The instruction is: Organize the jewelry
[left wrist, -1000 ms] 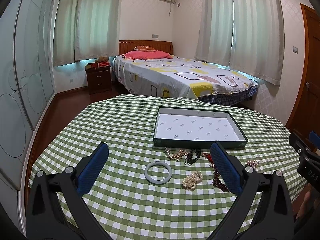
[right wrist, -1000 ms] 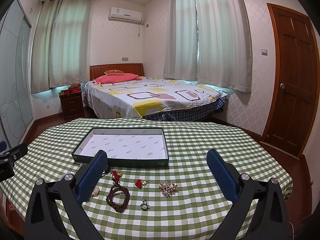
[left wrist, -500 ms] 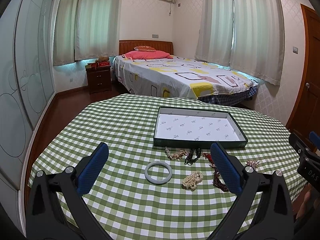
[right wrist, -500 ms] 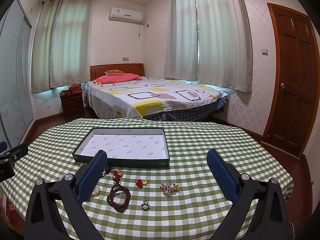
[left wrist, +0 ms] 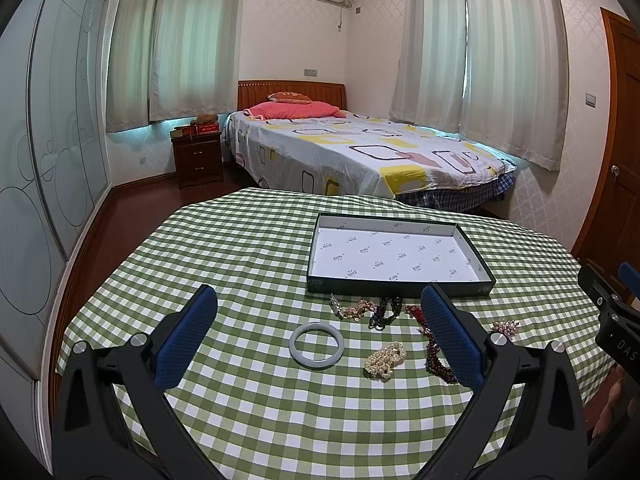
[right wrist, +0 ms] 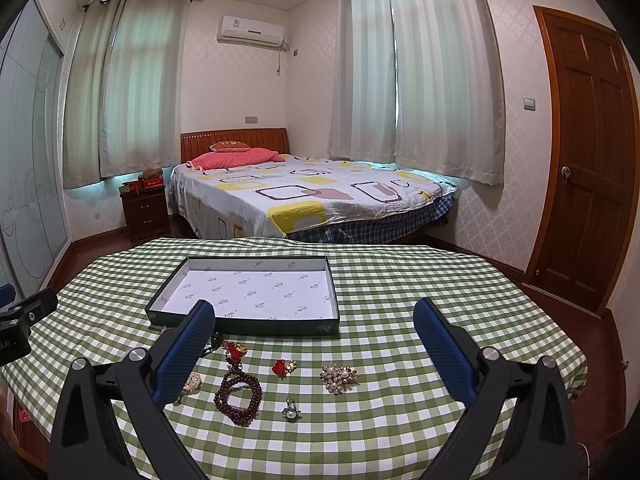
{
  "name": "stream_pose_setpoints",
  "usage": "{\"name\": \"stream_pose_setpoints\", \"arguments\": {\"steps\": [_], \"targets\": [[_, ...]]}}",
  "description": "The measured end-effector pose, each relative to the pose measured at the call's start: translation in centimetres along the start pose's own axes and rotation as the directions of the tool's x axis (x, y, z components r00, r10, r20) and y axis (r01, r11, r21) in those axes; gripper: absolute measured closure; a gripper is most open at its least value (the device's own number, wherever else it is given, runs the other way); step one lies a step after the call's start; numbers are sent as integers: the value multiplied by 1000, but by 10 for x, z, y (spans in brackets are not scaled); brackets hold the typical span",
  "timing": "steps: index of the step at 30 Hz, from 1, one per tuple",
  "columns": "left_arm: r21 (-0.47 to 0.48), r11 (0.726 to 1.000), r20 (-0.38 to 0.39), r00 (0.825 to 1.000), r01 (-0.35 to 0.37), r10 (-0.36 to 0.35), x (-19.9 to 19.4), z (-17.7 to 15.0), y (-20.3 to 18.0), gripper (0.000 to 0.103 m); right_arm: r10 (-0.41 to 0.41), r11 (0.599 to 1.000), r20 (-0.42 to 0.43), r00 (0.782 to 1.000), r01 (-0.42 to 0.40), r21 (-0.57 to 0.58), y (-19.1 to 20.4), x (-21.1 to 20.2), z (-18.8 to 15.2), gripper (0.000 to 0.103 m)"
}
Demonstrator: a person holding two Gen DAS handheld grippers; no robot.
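A shallow dark green box [left wrist: 400,282] with a white lining, empty, lies on the green checked table; it also shows in the right wrist view [right wrist: 256,326]. In front of it lie a pale jade bangle [left wrist: 316,344], a pearl bracelet [left wrist: 385,360], a gold chain piece [left wrist: 352,309], a dark bead bracelet [left wrist: 385,312] and red beads [left wrist: 434,356]. The right wrist view shows a dark red bead bracelet [right wrist: 238,397], a red charm [right wrist: 283,367], a pearl brooch [right wrist: 339,377] and a small ring [right wrist: 291,409]. My left gripper [left wrist: 318,336] and right gripper [right wrist: 314,344] are open, empty, above the table.
The round table's edge [right wrist: 576,360] drops off on all sides. Behind it stand a bed [left wrist: 360,152], a nightstand [left wrist: 198,156] and a wooden door [right wrist: 588,160]. The other gripper shows at the right edge of the left wrist view [left wrist: 616,320].
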State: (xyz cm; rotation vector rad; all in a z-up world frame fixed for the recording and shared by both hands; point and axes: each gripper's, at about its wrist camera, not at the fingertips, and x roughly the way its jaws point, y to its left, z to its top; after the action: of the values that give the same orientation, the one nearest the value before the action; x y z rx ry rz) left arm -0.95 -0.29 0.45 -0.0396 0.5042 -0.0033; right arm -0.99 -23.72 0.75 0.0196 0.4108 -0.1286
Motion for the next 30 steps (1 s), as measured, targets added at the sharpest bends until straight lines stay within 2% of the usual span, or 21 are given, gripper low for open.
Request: {"name": "stream_pose_setpoints", "arguments": {"steps": [21, 30], "targets": [[6, 1000, -4, 1000, 4, -4, 2, -2, -1, 4, 2, 1000, 0, 1000, -2, 2, 0, 0, 0, 6], [29, 1000, -2, 1000, -1, 1, 19, -13, 1, 4, 20, 1000, 10, 1000, -20, 6, -3, 14, -4, 6]]}}
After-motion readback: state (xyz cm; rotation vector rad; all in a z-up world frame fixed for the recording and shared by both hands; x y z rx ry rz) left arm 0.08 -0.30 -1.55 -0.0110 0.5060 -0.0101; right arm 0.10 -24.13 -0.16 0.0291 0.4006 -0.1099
